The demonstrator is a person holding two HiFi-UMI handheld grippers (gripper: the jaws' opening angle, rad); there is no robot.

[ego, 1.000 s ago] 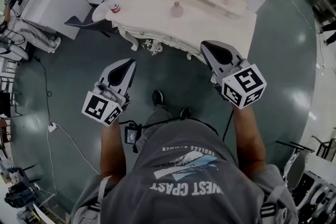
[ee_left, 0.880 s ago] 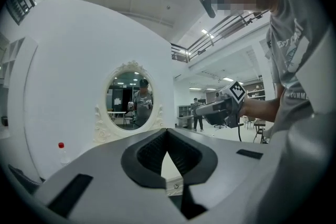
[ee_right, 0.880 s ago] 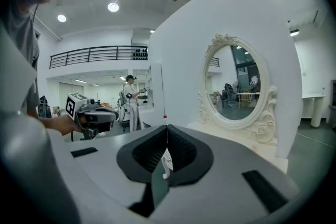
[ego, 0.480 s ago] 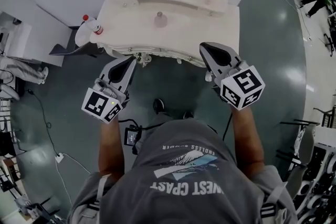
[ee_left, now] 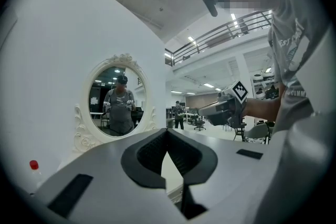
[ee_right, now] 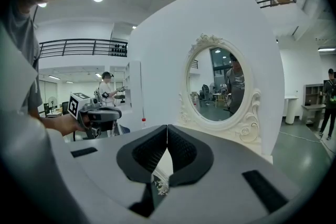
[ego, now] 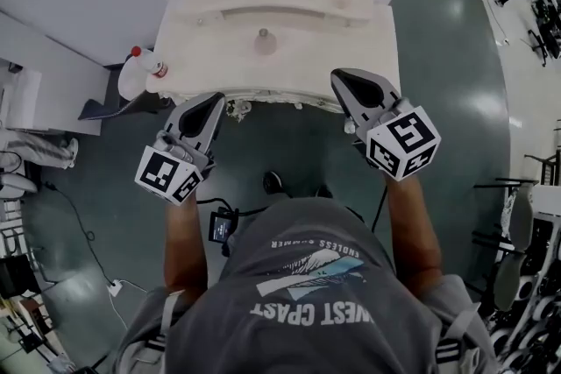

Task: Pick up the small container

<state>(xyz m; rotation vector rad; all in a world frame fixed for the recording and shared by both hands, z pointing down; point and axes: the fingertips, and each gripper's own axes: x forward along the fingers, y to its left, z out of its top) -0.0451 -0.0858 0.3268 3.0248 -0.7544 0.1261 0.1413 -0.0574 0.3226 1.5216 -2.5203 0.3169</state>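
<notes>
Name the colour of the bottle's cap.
Red. The cap shows best in the head view.

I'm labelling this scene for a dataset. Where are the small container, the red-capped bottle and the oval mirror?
small container [ego: 262,40]: head view, middle of its body.
red-capped bottle [ego: 149,64]: head view, clear body below the cap.
oval mirror [ee_right: 218,86]: right gripper view, on the glass.

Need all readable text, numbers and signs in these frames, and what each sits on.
"WEST COAST": large print on the person's shirt, upside down in the head view.
"ENDLESS SUMMER": small print above it on the same shirt, second word partly creased.
Marker cubes: black-and-white square patterns only, no words.
Bottle: label too small to read.
Small container: no print can be made out.
</notes>
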